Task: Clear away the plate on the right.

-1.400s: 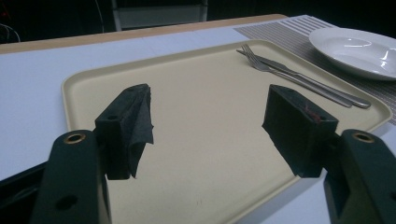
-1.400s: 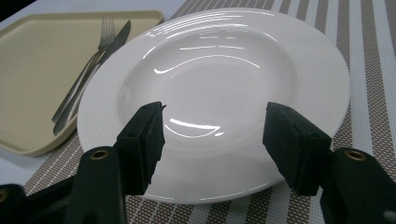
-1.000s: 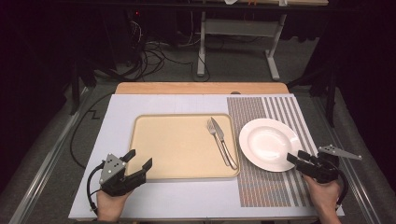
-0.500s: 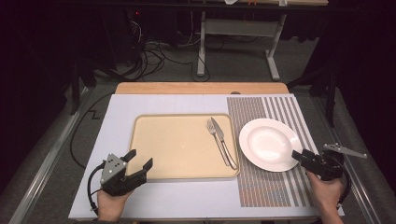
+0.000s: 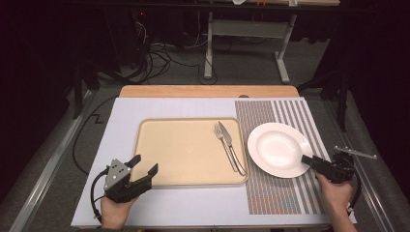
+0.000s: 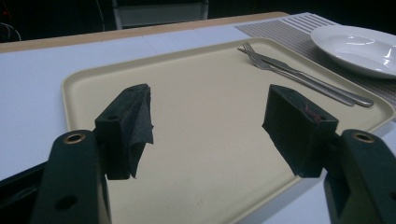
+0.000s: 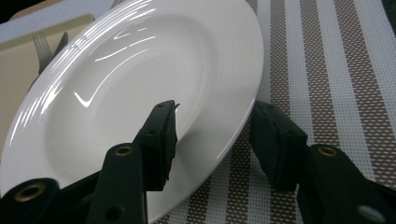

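Right claw (image 5: 309, 160): it has shifted slightly toward the plate (image 5: 278, 149) compared with a second ago, and its jaws have just been closing. In the right gripper view the plate's near rim (image 7: 233, 140) now lies between the two jaws, one above the rim and one beside and under it. A gap shows on the outer side, so the claw is part-closed around the rim but not yet pinching it.

Plate: it rests on the striped mat (image 5: 290, 191) on the worktop (image 5: 169, 212), just beside the tray (image 5: 183, 150), apparently not lifted.

Left claw (image 5: 144, 166): unchanged, spread wide and empty, hovering at the tray's near left corner.

Tray contents: a fork (image 5: 226, 145) and a knife (image 5: 233, 145) lie side by side at its right end; the rest is bare.

Assessment: the grasp on the plate is under way, not complete. The thin, glossy rim could slip unless the jaws seat fully before any lift.
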Action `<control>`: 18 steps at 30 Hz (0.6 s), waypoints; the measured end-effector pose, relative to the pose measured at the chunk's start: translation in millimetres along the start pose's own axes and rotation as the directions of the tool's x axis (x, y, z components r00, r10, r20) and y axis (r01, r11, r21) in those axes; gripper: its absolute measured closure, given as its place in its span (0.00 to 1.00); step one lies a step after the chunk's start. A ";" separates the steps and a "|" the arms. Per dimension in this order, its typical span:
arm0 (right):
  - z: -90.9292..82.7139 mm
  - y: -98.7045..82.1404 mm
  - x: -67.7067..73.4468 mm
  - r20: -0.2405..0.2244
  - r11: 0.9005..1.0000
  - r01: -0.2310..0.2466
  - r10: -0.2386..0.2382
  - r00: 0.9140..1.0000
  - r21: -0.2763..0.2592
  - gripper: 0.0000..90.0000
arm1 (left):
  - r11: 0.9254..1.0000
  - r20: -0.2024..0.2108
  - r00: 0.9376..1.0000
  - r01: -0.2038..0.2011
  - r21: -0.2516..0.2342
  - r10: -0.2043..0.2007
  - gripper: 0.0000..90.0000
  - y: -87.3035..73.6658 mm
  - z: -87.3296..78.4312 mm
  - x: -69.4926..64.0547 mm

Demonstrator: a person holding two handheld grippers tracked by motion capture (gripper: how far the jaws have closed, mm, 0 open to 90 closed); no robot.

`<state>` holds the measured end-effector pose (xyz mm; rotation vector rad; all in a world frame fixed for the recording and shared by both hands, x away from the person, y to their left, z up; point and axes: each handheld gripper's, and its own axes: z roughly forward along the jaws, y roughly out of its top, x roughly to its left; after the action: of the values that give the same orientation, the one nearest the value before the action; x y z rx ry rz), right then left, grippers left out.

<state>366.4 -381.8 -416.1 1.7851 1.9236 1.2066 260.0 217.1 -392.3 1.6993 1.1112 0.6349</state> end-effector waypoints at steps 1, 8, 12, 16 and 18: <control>1.3 0.2 0.3 0.000 1.000 -0.009 0.009 1.000 0.010 0.59 | 1.000 0.000 1.000 -0.001 0.000 0.001 0.37 0.0 -0.1 0.0; 6.2 1.8 -1.4 -0.030 0.998 -0.056 0.057 0.998 0.029 0.62 | 1.000 0.000 1.000 -0.002 0.000 0.002 0.37 0.1 0.4 0.1; 8.7 2.5 -2.8 -0.041 0.996 -0.076 0.078 0.996 0.037 0.63 | 1.000 -0.001 1.000 0.000 0.000 0.000 0.37 0.2 0.6 0.3; 11.3 3.3 -3.0 -0.044 0.995 -0.090 0.092 0.995 0.043 0.63 | 1.000 -0.001 1.000 0.000 0.001 0.000 0.37 0.3 0.9 0.4; 12.7 3.8 -3.4 -0.048 0.994 -0.096 0.099 0.994 0.047 0.63 | 1.000 -0.001 1.000 0.001 0.001 -0.001 0.37 0.4 0.9 0.5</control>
<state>378.5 -380.3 -422.5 1.9095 1.9253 1.2611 261.1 217.2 -392.4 1.6994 1.1134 0.6339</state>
